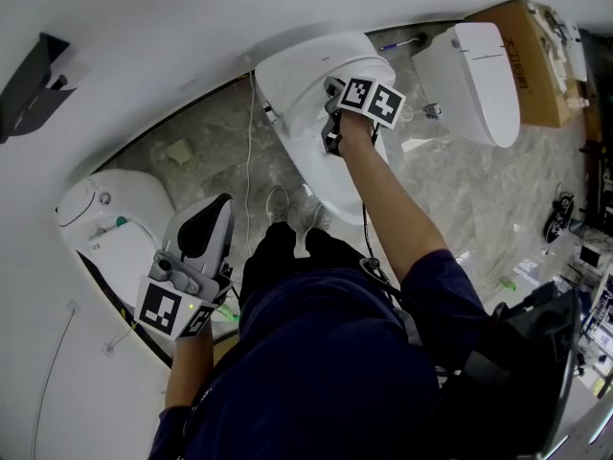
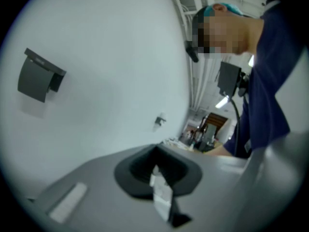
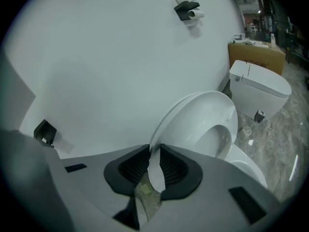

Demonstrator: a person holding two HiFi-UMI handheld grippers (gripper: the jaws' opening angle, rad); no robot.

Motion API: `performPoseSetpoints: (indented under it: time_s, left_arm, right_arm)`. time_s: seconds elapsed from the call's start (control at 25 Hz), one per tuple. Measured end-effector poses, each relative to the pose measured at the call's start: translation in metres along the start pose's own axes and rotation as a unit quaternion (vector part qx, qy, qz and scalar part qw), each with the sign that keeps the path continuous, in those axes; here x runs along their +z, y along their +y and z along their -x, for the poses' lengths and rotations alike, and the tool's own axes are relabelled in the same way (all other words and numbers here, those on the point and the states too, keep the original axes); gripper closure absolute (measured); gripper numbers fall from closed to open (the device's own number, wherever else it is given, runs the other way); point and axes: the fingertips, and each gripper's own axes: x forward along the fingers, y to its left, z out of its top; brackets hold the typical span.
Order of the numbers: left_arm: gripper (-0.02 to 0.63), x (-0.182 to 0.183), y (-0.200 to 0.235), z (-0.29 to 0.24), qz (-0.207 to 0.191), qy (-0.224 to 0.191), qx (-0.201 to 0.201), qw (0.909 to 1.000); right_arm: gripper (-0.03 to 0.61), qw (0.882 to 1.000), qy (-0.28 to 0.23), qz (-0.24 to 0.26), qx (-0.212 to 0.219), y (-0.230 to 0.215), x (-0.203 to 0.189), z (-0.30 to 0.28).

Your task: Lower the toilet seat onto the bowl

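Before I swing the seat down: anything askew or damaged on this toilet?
Nothing stands out. The toilet seat stands raised and intact, its rim clamped by the right gripper. A thin white cord runs down beside it.

The white, glossy, oval-ring plastic toilet seat [image 3: 193, 124] is raised and tilted back toward the wall, clear of the bowl. Its near rim is clamped between the pads of the right gripper [image 3: 153, 170]. The white ceramic toilet bowl [image 3: 248, 170] lies below it, uncovered.

Upright toilet seat [image 3: 195, 117] between left toilet [image 1: 105, 209] and right toilet [image 1: 474, 80], cardboard box [image 1: 517, 36] behind.
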Motion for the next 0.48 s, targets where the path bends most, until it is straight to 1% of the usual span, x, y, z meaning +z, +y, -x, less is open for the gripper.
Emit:
performPoseSetpoints:
  time_s: [0.16, 0.28, 0.48]
  left_arm:
    - [0.612, -0.001, 0.002, 0.004, 0.002, -0.001, 0.005, 1.0]
    - [0.612, 0.002, -0.001, 0.005, 0.006, -0.007, 0.0, 1.0]
    - [0.612, -0.001, -0.003, 0.012, -0.003, 0.0, 0.002, 1.0]
  right_arm:
    - [0.512, 1.0, -0.001, -0.005, 0.003, -0.001, 0.001, -0.002]
    - [0.519, 1.0, -0.012, -0.023, 0.016, -0.001, 0.001, -0.002]
    - [0.535, 0.999, -0.023, -0.029, 0.02, 0.0, -0.003, 0.002]
